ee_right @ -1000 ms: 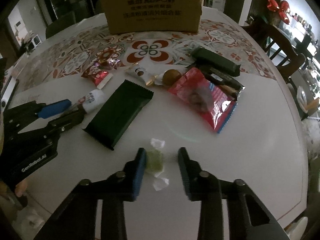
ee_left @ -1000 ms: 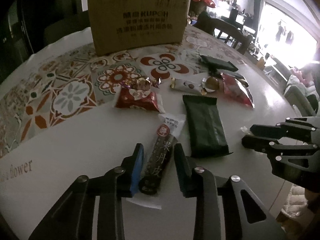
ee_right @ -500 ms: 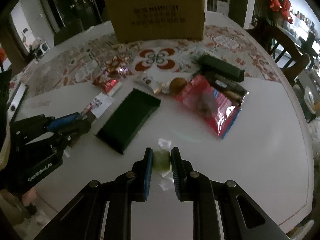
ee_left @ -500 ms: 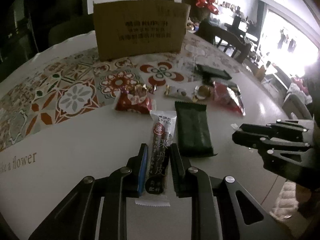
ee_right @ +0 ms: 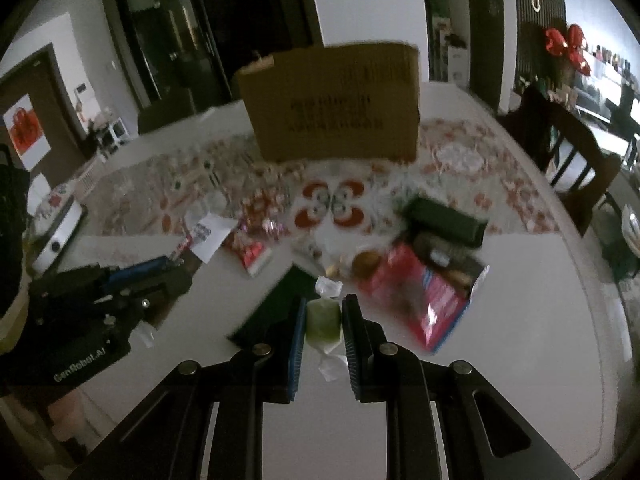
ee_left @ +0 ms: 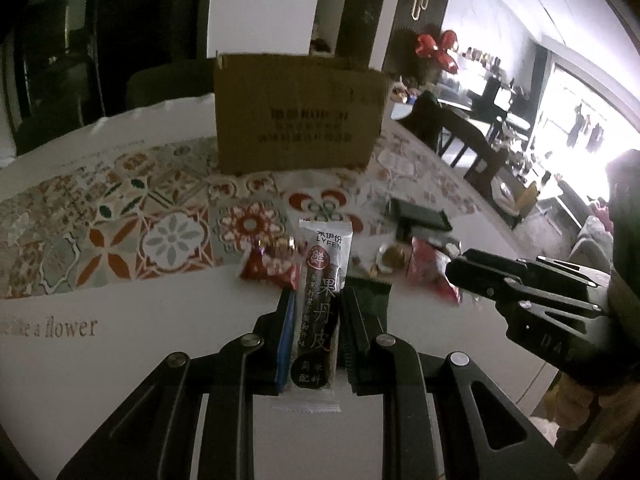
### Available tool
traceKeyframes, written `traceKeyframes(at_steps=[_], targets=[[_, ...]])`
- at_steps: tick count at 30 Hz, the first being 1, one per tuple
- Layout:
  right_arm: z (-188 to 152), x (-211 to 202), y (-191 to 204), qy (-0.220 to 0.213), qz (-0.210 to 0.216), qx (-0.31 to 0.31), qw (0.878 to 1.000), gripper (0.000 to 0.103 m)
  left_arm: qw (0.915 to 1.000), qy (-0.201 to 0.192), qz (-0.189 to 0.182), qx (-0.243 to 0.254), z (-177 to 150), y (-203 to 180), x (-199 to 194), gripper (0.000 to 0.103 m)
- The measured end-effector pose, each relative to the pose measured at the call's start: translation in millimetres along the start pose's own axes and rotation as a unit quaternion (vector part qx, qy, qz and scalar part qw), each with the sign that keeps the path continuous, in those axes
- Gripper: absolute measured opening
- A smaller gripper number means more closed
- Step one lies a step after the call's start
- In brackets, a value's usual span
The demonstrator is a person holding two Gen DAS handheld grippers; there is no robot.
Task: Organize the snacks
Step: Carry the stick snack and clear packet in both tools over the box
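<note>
My left gripper (ee_left: 316,304) is shut on a long dark fruit-leather stick pack (ee_left: 320,304) with a white top, lifted off the white table (ee_left: 120,360). My right gripper (ee_right: 323,312) is shut on a small green wrapped candy (ee_right: 322,319), also raised. A brown cardboard box (ee_left: 298,114) stands at the far side of the table. Still lying on the table are a dark green flat pack (ee_right: 276,304), a red-and-blue bag (ee_right: 424,300), a small red packet (ee_left: 268,268), a round gold sweet (ee_right: 366,262) and a dark bar pack (ee_right: 444,220). The right gripper (ee_left: 460,268) shows at the right of the left wrist view.
A patterned tile-print runner (ee_left: 120,232) covers the table's far half. A dark wooden chair (ee_right: 576,152) stands at the right edge. A white device (ee_right: 60,236) lies at the table's left edge. The left gripper (ee_right: 120,280) shows at the left of the right wrist view.
Both grippers closed, the left on the stick pack and the right on the green candy, then rose off the table with them. The views tilted up toward the box.
</note>
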State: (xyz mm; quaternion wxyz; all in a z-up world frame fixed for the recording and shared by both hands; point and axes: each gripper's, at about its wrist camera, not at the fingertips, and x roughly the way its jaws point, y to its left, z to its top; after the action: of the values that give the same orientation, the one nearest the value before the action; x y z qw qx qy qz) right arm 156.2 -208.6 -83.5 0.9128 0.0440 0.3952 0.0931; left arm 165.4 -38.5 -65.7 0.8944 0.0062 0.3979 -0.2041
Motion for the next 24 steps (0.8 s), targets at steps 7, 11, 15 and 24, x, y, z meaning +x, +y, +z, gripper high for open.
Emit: traceKeyframes(at_steps=[7, 11, 15, 24], targets=[[32.3, -17.3, 0.9, -0.062, 0.008, -0.013, 0.998, 0.02, 0.9988, -0.047, 0.01, -0.007, 27.9, -0.9, -15.8, 0.022], [47.7, -23.3, 0.7, -0.087, 0.01, -0.015, 0.996, 0.02, 0.9971, -0.073, 0.017, -0.007, 43.8, -2.7, -23.3, 0.022], [66.5, -26.4, -1.4, -0.113, 0.014, -0.014, 0.993, 0.02, 0.995, -0.097, 0.021, -0.009, 61.5, -0.9, -27.1, 0.022], [108.2, -24.7, -4.9, -0.159, 0.015, -0.012, 0.987, 0.02, 0.9908, -0.131, 0.03, -0.012, 98.9, 6.1, -25.4, 0.022]])
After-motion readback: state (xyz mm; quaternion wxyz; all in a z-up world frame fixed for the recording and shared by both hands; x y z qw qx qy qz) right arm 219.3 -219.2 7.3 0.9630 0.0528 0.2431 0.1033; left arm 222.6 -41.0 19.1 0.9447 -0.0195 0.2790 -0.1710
